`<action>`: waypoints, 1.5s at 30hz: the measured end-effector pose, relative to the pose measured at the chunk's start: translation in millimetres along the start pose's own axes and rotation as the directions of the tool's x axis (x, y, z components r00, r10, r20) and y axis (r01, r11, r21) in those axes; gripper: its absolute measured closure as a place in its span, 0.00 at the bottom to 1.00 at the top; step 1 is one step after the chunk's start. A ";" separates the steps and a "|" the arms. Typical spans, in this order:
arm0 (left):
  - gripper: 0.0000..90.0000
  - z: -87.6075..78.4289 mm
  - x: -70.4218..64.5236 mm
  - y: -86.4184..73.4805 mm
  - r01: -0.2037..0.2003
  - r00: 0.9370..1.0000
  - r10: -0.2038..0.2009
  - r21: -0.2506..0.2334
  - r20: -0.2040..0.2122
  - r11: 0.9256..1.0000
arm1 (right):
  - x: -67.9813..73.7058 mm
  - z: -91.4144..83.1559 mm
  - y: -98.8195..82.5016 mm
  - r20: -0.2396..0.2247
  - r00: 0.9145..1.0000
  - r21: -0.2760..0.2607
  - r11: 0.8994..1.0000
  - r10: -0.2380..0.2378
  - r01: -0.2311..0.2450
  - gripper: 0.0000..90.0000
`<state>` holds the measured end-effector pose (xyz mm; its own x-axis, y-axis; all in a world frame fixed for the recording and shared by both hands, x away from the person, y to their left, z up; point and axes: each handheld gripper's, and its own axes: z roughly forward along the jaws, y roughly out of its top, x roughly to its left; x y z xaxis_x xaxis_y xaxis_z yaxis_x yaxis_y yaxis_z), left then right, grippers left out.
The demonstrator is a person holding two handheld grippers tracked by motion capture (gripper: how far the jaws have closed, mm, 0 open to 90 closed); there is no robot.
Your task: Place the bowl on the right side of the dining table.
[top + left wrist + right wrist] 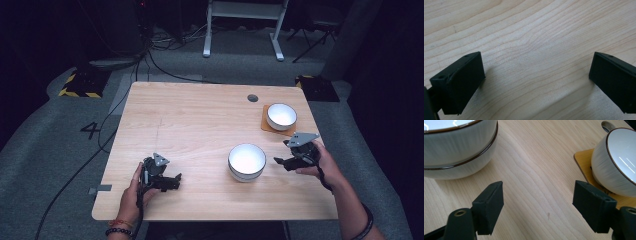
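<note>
At about 7 o'clock on the wooden table (200,115), the left gripper (172,183) is held in a hand (131,192) that enters from the bottom edge of the high view. It lies low over the board, and a dark cable is seen trailing from it toward the near edge. In the left gripper view its jaws are spread wide, with bare wood grain between them and nothing gripped.

Near the middle of the table, a little toward 5 o'clock, the large white bowl (246,161) is set directly on the wood; a dark band can be made out around its rim, and a second such line runs lower round its side. It is well apart from the left gripper.

At 4 o'clock, just beside the large bowl and not touching it, the right gripper (280,161) is held by the other hand (322,162), its tips turned toward the bowl. In the right gripper view the jaws are seen parted, empty, with wood between them; the large bowl stands at 11 o'clock of that gap.

At 2 o'clock on the table, the small white bowl (281,116) is seated on an orange coaster (266,126), near the right gripper. A round dark grommet (252,98) is set in the tabletop just behind them.
</note>
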<state>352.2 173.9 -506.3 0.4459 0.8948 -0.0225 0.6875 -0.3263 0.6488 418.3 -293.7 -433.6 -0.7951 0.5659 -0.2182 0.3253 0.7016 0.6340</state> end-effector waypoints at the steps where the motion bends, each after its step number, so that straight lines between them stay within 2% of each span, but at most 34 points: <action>1: 0.00 0.0 0.0 0.0 0.000 1.000 0.000 0.000 0.000 1.000 | 0.2 -0.4 -1.3 0.001 1.000 0.007 1.000 -0.008 0.008 0.28; 4: 0.00 0.0 0.0 0.0 0.000 1.000 0.000 0.000 0.000 1.000 | 2.6 -0.3 -2.6 0.011 1.000 0.015 1.000 0.012 -0.012 0.28; 10: 0.00 0.0 0.0 0.0 0.001 1.000 -0.001 0.000 0.001 1.000 | 7.0 -0.8 -9.1 0.019 1.000 0.016 1.000 0.005 -0.006 0.27; 11: 0.00 0.0 0.0 0.0 0.000 1.000 0.000 0.000 0.000 1.000 | 6.1 -1.2 -10.8 0.009 1.000 0.017 1.000 -0.009 0.008 0.27; 15: 0.00 0.0 -0.1 0.0 0.001 1.000 -0.001 0.001 0.001 1.000 | 9.0 -2.6 -15.5 0.022 1.000 0.020 1.000 0.009 -0.010 0.27; 17: 0.00 0.0 0.0 0.0 0.000 1.000 0.000 0.000 -0.001 1.000 | 8.2 -2.8 -16.6 0.019 1.000 0.020 1.000 -0.003 0.003 0.27; 21: 0.00 0.0 0.0 0.0 0.000 1.000 0.000 0.001 0.000 1.000 | 11.2 -3.9 -22.7 0.031 0.999 0.032 0.999 0.023 -0.024 0.27; 33: 0.00 0.0 0.0 0.0 0.001 1.000 -0.001 0.000 0.000 1.000 | 14.5 -10.5 -37.8 0.056 0.998 0.034 0.999 0.036 -0.038 0.27; 38: 0.00 0.0 -0.1 0.0 0.000 1.000 0.000 0.000 0.000 1.000 | 14.6 -13.0 -44.9 0.065 0.998 0.039 0.999 0.025 -0.028 0.27; 45: 0.00 0.0 -0.1 0.0 0.001 1.000 -0.001 0.001 0.002 1.000 | 15.3 -14.9 -52.6 0.072 0.996 0.045 0.998 0.047 -0.050 0.26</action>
<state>352.1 173.9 -506.3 0.4461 0.8947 -0.0244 0.6885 -0.3256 0.6480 381.5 -328.4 -459.3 -0.7399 0.6279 -0.2414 0.3874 0.6911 0.6102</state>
